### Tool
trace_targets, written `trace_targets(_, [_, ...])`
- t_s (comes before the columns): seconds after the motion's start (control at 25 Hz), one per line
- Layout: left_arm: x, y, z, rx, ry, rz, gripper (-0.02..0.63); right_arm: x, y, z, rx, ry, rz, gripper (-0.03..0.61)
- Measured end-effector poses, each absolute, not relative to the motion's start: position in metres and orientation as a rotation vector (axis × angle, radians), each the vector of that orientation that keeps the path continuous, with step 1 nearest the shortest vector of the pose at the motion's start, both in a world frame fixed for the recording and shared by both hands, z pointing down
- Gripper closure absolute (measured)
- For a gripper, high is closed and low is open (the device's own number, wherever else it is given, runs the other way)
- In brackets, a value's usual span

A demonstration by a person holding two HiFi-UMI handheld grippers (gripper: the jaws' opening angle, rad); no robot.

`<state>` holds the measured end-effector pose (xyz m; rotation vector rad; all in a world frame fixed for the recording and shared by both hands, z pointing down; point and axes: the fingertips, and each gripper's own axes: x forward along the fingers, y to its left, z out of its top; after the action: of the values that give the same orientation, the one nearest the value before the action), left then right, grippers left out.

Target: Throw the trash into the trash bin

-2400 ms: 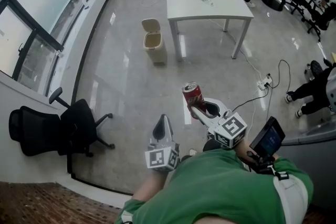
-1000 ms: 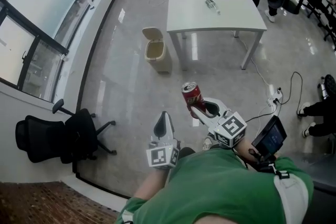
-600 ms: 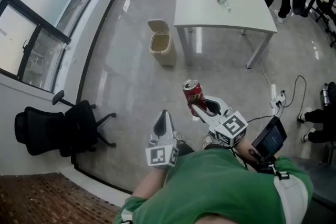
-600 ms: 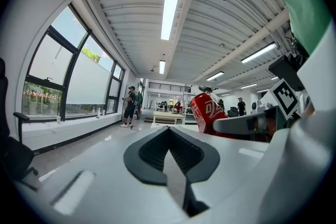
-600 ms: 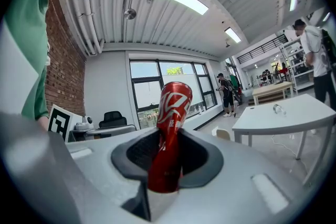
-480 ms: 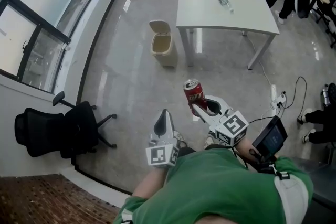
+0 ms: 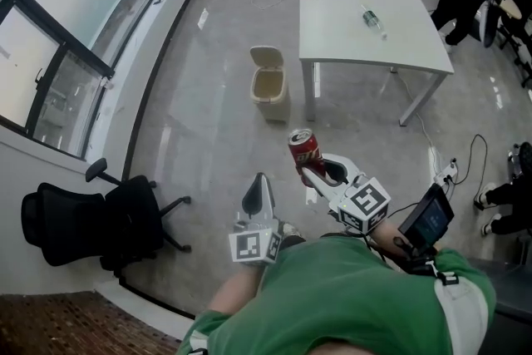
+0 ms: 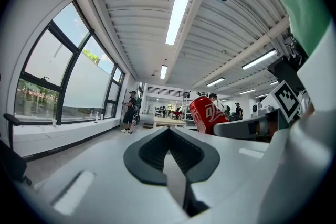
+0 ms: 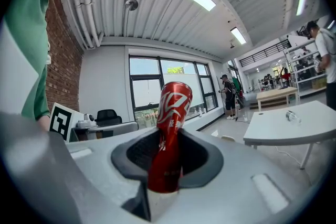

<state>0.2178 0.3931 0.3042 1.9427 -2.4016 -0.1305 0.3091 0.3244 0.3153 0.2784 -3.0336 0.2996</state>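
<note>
The left gripper had its fingers pressed together with nothing in them. The small beige plastic trash bin stood on the floor with its lid up, well ahead of those fingers. Just to their right, the right gripper squeezed its fingers on the upright red metal drink can. The white bench stood far ahead.

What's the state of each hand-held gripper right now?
Left hand-held gripper: closed, empty.
Right hand-held gripper: closed on the can.
</note>
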Motion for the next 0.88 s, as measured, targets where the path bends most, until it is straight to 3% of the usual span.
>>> trace_targets(0.4, [0.132,0.408,0.308,1.985,-2.374,-0.132,0.607,0.221,0.338,0.315,0.348,-3.033,0.315,0.471])
trace_targets(0.88, [0.085,0.376,0.311,1.959,-2.365,-0.143,0.607,0.173,0.307,0.319,0.338,-3.003,0.323,0.471])
